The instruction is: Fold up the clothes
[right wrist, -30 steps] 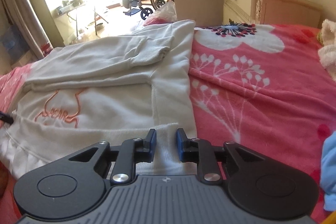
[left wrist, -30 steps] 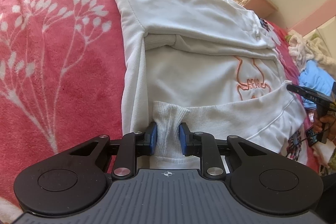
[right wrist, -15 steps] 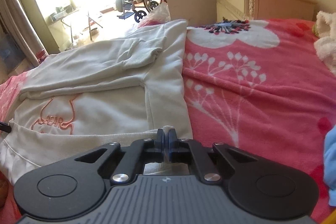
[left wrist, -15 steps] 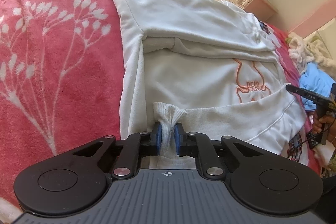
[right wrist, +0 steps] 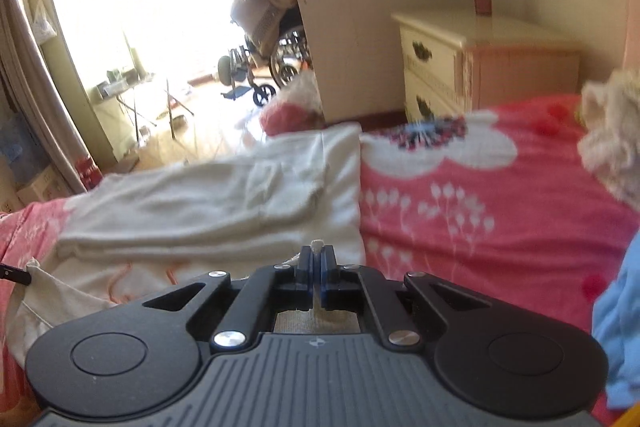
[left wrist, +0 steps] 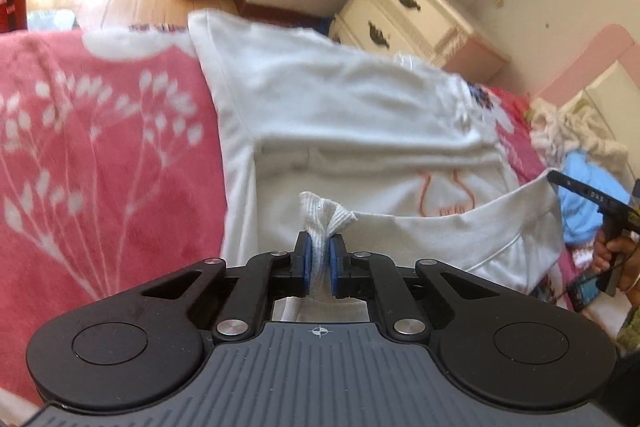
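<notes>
Both grippers are pinching cloth. On the left gripper (left wrist: pixel 319 261) the blue pads (left wrist: pixel 305 259) press on a bunched piece of ribbed hem, which sticks up in a small peak just above the fingertips. On the right gripper (right wrist: pixel 317 261) the pads are almost pressed together, with only a thin sliver of white cloth showing at the tips; what it grips is mostly hidden by the gripper body, but it looks like the same edge of the white sweatshirt (left wrist: pixel 340 115).

That sweatshirt lies spread on a pink blanket (left wrist: pixel 100 167) with a white plant pattern, and its near edge is lifted off the bed between the two grippers. One sleeve (right wrist: pixel 192 199) is folded across the body. An orange outline drawing (left wrist: pixel 444 193) on the chest is half covered by the raised edge, and the lettering under it is too blurred to read.

At the right rim of the left wrist view, a hand (left wrist: pixel 612 251) holds the other gripper's handle, cut off by the frame. A blue garment (left wrist: pixel 584 203) and a fluffy cream one (left wrist: pixel 560 123) lie beyond it. A cream nightstand (right wrist: pixel 472 59) stands by the wall, and a wheelchair (right wrist: pixel 276 51) is washed out by window glare.
</notes>
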Tool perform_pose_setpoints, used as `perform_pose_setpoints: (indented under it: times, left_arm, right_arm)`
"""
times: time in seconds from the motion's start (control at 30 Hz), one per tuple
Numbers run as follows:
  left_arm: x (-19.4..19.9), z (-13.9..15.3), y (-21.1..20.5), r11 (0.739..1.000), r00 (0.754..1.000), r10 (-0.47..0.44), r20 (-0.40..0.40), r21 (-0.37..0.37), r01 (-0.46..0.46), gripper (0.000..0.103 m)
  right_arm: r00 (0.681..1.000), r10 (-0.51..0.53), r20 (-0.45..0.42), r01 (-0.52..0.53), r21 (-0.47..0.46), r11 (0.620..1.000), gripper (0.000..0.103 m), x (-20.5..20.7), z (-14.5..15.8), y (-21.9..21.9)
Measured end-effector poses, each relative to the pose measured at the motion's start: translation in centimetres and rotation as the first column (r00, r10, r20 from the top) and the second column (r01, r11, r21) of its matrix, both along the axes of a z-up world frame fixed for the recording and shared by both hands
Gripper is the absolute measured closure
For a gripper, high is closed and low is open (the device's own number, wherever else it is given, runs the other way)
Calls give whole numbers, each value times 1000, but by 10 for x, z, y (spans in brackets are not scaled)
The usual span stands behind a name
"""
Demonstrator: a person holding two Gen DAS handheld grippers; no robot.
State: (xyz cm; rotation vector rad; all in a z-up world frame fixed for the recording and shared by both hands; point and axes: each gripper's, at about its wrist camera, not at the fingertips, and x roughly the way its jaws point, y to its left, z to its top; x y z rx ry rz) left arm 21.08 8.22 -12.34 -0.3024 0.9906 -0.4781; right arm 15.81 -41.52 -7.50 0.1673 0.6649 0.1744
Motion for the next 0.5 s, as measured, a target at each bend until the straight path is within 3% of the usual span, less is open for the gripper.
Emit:
perform_pose_setpoints:
  times: [0.5]
  left_arm:
    - [65,39,10,998,983,60,174,9,-63,96]
  right_arm:
    - [987,-3,160,3,1,1000,101,77,42,13]
